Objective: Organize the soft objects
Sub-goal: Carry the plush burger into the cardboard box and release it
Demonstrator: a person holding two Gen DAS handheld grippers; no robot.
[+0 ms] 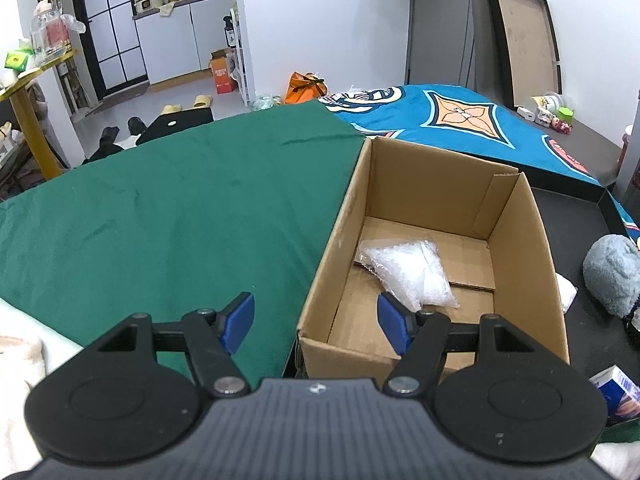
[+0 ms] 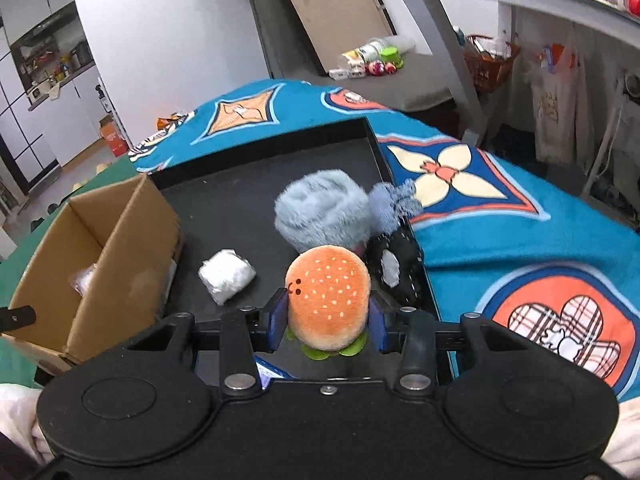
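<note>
Right tool grips burger toy beside cardboard box; left tool open over it; next, carry toy into box.

No legible text, brand or number anywhere in either view. The orange carton on the floor and the blue-and-white packet at the bench edge both carry print, but it is too small and blurred to read. The jar labels are equally unreadable.
</note>
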